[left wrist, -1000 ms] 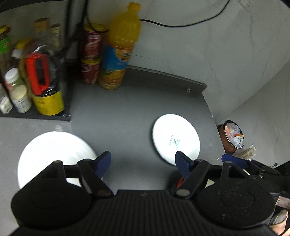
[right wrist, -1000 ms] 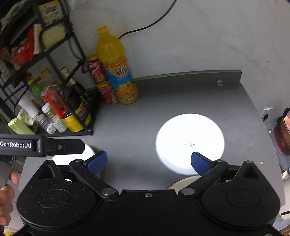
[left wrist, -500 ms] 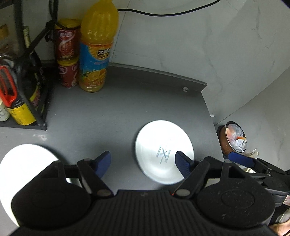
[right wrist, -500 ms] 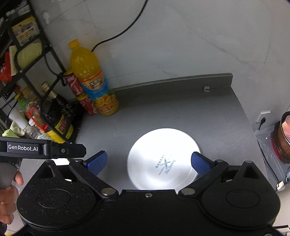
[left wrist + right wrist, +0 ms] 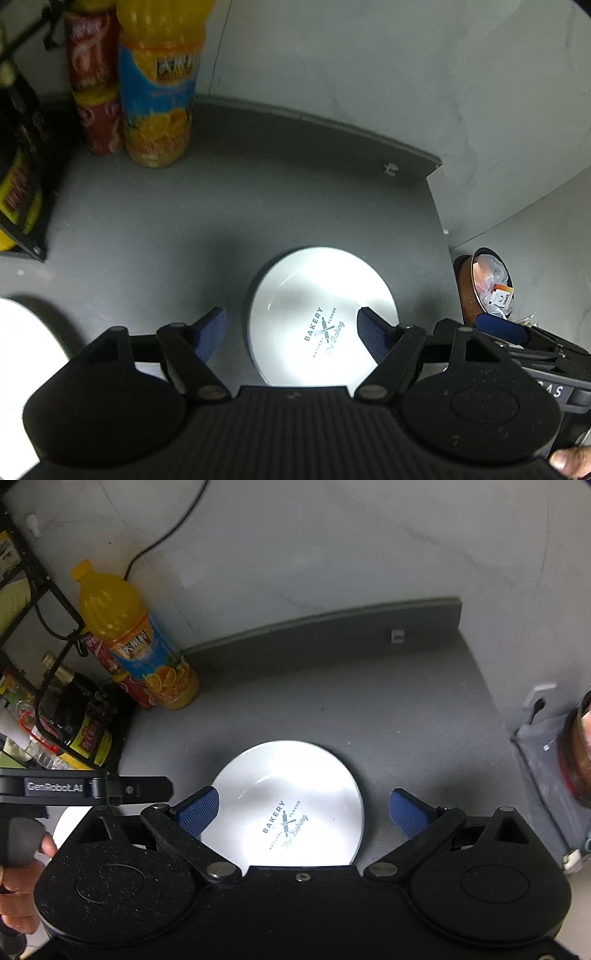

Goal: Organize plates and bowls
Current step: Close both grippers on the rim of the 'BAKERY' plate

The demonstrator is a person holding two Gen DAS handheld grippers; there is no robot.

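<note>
Left wrist view: the left gripper (image 5: 291, 328) stands wide open and empty above the dark table (image 5: 258, 206). Over the last second it has swung right and come lower, so the white plate printed "BAKERY" (image 5: 321, 314) now sits between its blue pads, where it earlier lay off to the right. The second white plate (image 5: 22, 332) has slid to the near-left edge of the frame. The orange juice bottle (image 5: 159, 92) and the red cans (image 5: 96, 77) loom larger at the far left. The right gripper's blue pad (image 5: 500, 328) shows at the near right.

Right wrist view: the right gripper (image 5: 303, 810) is also spread open, holding nothing, and has closed in on the same printed plate (image 5: 284, 805); its left pad overlaps the plate's rim, its right pad is just clear of it. The plate fills more of the view than before. The left gripper's body (image 5: 85, 788) and the hand (image 5: 18, 893) holding it appear at the left.

Both grippers converging on this plate suggests that it is the next piece to be picked up; nothing is grasped yet.
</note>
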